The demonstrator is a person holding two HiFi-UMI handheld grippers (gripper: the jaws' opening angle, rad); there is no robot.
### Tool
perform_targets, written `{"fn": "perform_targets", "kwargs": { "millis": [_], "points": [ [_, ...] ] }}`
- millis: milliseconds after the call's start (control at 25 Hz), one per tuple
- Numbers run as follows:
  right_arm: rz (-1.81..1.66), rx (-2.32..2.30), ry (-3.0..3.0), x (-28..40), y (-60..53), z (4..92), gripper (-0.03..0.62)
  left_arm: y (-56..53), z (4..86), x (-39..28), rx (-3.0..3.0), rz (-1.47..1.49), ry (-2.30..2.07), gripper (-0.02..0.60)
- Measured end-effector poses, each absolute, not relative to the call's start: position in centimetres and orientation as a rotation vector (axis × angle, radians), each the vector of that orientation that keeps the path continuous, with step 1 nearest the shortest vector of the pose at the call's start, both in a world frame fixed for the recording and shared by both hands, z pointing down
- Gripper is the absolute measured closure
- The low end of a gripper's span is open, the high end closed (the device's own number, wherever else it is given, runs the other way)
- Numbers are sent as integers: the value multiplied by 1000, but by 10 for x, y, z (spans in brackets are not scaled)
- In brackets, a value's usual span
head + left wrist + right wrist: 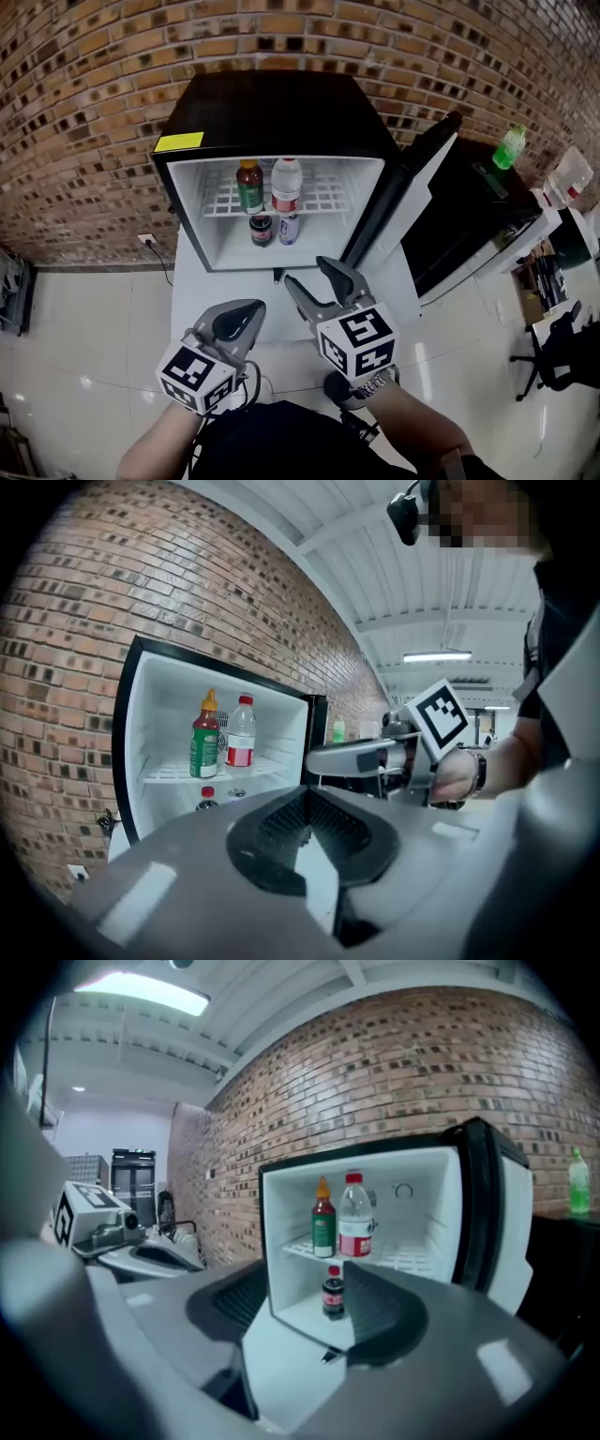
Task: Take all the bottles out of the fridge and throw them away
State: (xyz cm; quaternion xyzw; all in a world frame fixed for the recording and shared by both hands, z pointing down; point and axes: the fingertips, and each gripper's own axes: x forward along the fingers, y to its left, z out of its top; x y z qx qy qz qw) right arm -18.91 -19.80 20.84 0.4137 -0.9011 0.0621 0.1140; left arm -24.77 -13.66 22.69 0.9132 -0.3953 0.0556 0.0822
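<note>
Head view: black mini fridge (pixel 272 103), door swung right for access. Green-labelled orange-capped bottle (pixel 248 186) and clear red-labelled bottle (pixel 286 185) stand on the white wire shelf (pixel 328 197); small dark bottle (pixel 261 229) and small pale bottle (pixel 289 228) stand beneath. Right gripper (pixel 307 274) has jaws apart, empty, likely readied to reach. Left gripper (pixel 255 307) has jaws together, nearer.

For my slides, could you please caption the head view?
Left gripper shut, right gripper open, facing open black fridge holding bottles.

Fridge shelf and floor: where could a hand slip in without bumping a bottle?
The wire shelf is bare right of the clear bottle. Below, the fridge floor is bare left of the dark bottle. Crowded: the middle, where the green-label bottle and a small container stand close.
</note>
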Motion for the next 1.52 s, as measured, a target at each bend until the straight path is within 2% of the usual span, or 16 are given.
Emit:
{"fn": "perform_targets", "kwargs": {
  "millis": [240,400,920,1520],
  "points": [
    [166,1301,-2556,-209,-272,215,291,-180,229,-271,2756,171,-1108,577],
    [160,1332,-2509,-218,-313,221,270,-199,232,-283,2759,179,-1078,577],
    [173,1378,-2466,-234,-392,235,270,-236,244,-324,2703,202,-1094,577],
    [142,1390,-2492,-230,-393,237,298,-251,250,-330,2692,201,-1086,577]
  ]
}}
